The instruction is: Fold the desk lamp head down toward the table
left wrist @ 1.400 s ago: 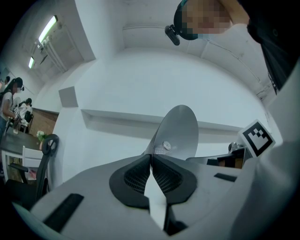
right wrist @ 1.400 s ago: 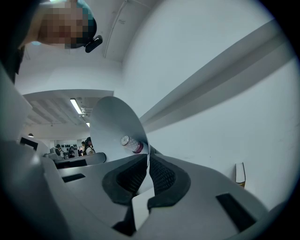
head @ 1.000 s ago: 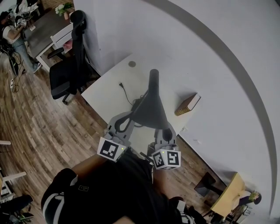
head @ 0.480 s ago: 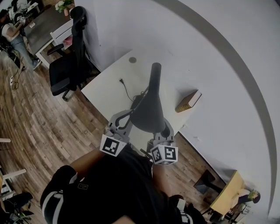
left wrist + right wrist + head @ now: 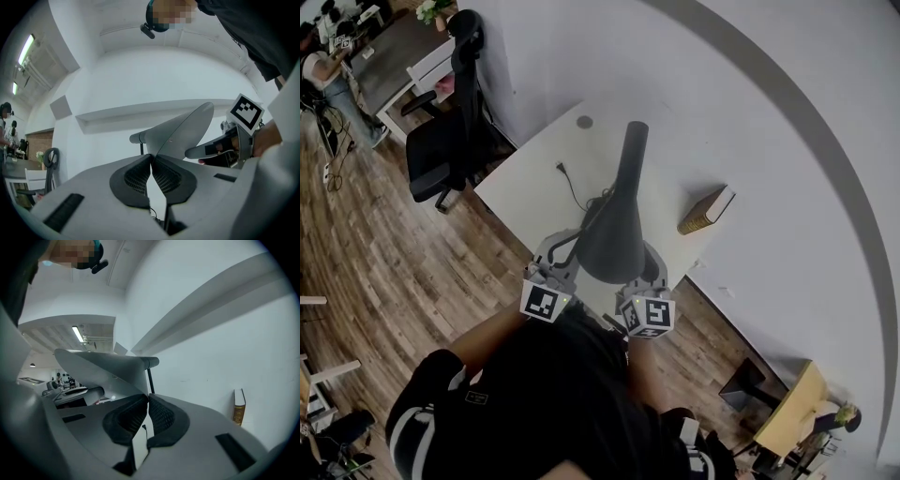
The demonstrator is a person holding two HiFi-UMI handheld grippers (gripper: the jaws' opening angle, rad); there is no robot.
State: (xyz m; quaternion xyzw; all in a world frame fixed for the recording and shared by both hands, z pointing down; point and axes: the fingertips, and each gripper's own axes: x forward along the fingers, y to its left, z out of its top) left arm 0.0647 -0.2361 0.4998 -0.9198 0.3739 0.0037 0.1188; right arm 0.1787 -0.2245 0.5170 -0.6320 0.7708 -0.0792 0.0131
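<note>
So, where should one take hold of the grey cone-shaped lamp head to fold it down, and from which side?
Take the thin flared rim of the grey cone-shaped lamp head, coming level from the near side, opposite its narrow neck. That thin edge fits between jaws and probably gives the most leverage. The left gripper and right gripper are shut on it there.

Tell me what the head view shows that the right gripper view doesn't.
Only the head view shows the black office chair and the wood floor. Only the right gripper view shows a ceiling light strip and the lamp's thin stem under the head. Both show the lamp head, the book by the wall, and the right gripper, shut on the lamp head's rim.
</note>
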